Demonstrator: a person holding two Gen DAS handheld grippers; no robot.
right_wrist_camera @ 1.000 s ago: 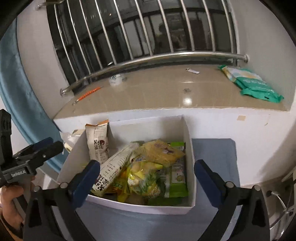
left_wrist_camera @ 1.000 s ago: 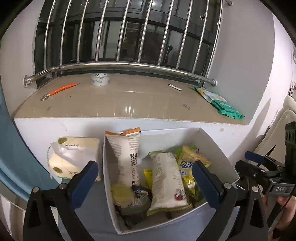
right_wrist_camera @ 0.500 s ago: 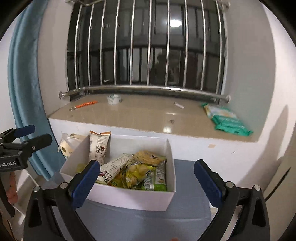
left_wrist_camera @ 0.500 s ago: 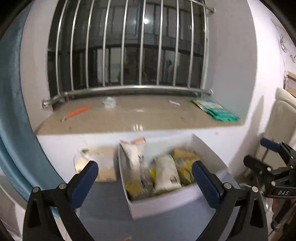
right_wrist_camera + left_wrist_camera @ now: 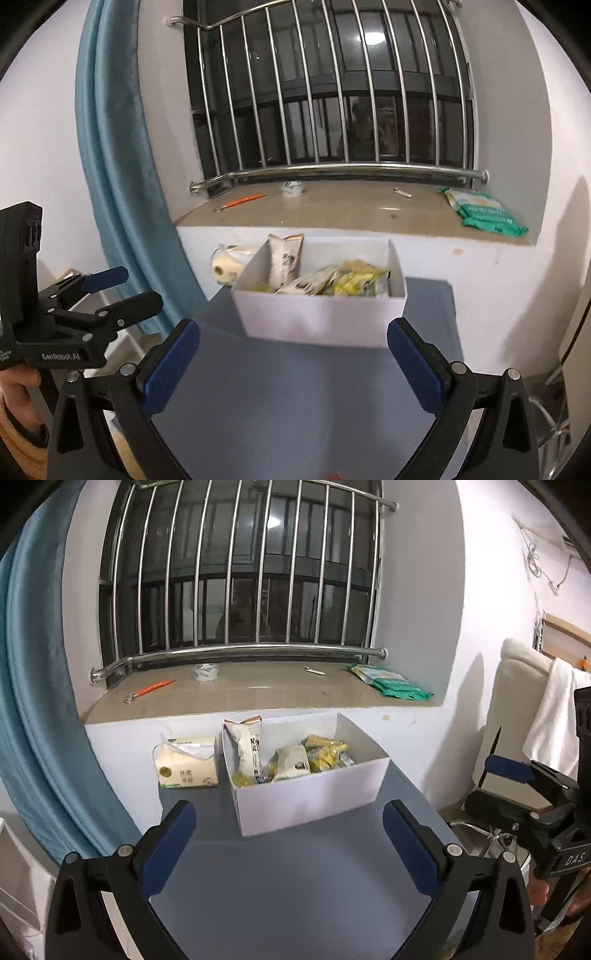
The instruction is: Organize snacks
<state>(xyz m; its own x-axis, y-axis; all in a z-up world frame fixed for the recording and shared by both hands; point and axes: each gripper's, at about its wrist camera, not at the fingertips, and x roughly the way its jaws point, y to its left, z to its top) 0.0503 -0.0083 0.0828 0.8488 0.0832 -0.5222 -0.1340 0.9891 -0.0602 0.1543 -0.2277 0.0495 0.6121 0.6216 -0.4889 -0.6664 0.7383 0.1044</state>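
Both grippers had drawn back from the box (image 5: pixel 306 775), which sat at twelve o'clock on the grey table (image 5: pixel 295 886), snacks (image 5: pixel 291 760) inside. Left gripper (image 5: pixel 290 840) and right gripper (image 5: pixel 293 356) gaped wide, empty. Packing looked finished; nothing loose remained to fetch.

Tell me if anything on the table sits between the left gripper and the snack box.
Nothing visible does. Only bare grey table lies between the open left gripper and the near wall of the white snack box. The tissue pack stands left of the box, off that path.
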